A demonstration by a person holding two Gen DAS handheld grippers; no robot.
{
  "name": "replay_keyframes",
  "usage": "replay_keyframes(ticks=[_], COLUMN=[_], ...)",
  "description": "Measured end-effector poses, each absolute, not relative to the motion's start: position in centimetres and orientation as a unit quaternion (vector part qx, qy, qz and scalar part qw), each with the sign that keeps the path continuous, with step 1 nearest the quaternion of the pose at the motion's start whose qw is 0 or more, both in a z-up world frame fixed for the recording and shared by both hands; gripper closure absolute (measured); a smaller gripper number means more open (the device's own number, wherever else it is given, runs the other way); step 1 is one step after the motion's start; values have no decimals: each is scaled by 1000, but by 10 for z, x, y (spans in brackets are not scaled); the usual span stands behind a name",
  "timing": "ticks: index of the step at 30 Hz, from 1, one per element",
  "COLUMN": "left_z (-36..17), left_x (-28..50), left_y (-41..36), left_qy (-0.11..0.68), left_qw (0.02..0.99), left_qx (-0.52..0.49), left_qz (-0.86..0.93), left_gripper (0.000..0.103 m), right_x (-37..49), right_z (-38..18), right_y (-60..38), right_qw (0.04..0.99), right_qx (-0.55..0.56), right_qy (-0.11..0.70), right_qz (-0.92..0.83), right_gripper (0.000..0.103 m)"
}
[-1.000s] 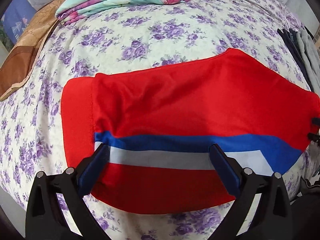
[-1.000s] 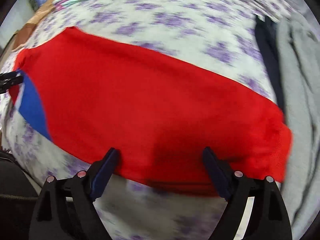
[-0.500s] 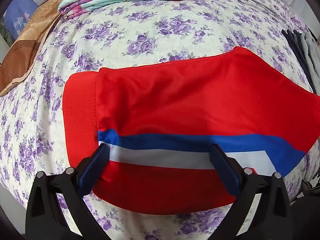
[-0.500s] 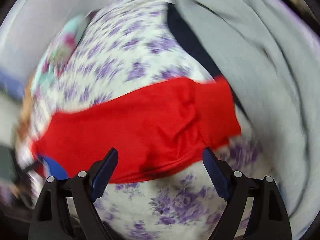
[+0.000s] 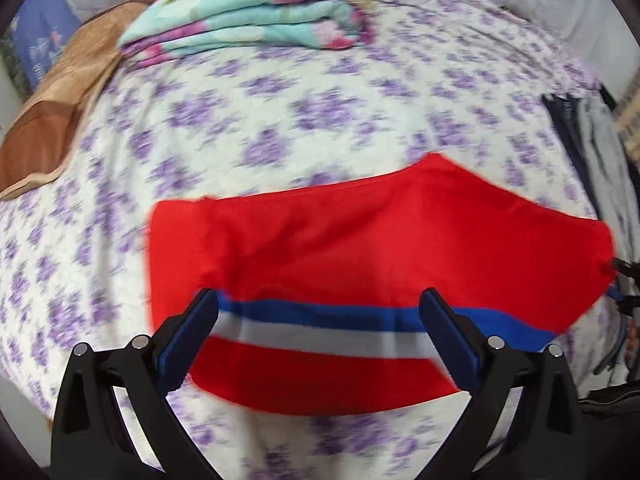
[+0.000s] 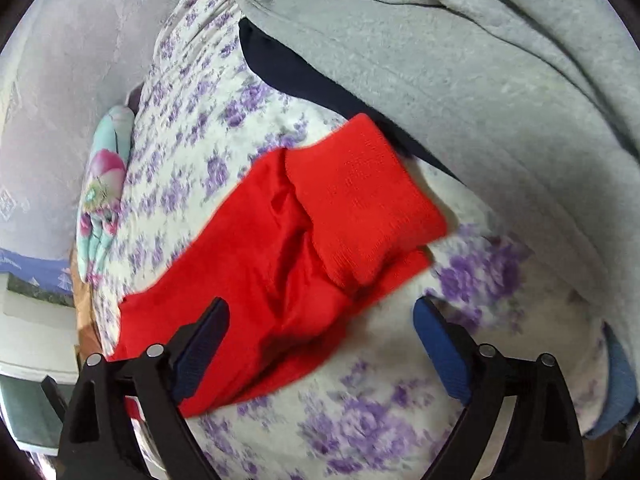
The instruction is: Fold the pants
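Left wrist view: you look down on the red pants (image 5: 360, 248), lying flat across the flowered bedsheet (image 5: 280, 128) with the blue and white stripe toward you.
Left gripper (image 5: 318, 332): its jaws stand wide apart above the stripe; nothing is clamped between them.
Waistband side: the ribbed band lies at the left edge of the cloth, smooth.
Background: a folded turquoise blanket (image 5: 256, 28) sits at the far end of the bed, well apart from the pants.

Right wrist view: you see the ribbed cuffs of the pants (image 6: 360, 200), one leg lying over the other, near a grey garment (image 6: 480, 80).
Right gripper (image 6: 320, 344): its jaws have just been opening and now gape wide; the red cloth lies under the left finger, not pinched.

Progress: judged from this, the lengthwise fold, leg on leg, looks done.
Left to do: you likely need to bring the cuffs toward the waistband, perhaps twice.
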State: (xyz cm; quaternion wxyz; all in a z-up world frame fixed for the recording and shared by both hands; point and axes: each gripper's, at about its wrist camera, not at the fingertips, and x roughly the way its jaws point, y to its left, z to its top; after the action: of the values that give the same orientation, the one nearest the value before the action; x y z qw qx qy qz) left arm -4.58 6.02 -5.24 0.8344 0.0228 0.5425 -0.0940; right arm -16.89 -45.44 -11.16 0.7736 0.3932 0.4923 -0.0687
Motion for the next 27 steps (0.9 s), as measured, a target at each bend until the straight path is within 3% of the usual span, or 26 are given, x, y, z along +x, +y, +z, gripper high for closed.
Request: replay_keyframes(ticks=[4, 8, 11, 17, 22, 23, 25, 27], left_z=[-65, -113, -116, -108, -97, -95, -93, -93], left_x=[-38, -25, -25, -23, -24, -23, -22, -24], left_y=[23, 1, 7, 12, 26, 30, 37, 41], left_qy=[547, 605, 603, 607, 594, 593, 593, 594], left_qw=[826, 786, 790, 788, 800, 801, 802, 801], left_qx=[33, 76, 44, 39, 30, 25, 17, 13], left_qz=[-134, -105, -105, -101, -83, -81, -76, -73], left_gripper=[5, 4, 4, 4, 5, 5, 5, 5], right_x=[-160, -158, -153, -112, -87, -82, -77, -73], right_z=[-111, -111, -91, -31, -44, -57, -75, -87], right_y=[-461, -472, -467, -382, -283, -260, -231, -204], right_qw=[784, 776, 787, 833, 811, 798, 784, 764], right_qx=[403, 426, 417, 278, 159, 129, 95, 73], right_qy=[466, 456, 450, 466, 517, 539, 561, 584], right_qz=[-80, -91, -62, 103, 223, 238, 247, 265], right_gripper=[13, 65, 72, 72, 72, 68, 44, 34])
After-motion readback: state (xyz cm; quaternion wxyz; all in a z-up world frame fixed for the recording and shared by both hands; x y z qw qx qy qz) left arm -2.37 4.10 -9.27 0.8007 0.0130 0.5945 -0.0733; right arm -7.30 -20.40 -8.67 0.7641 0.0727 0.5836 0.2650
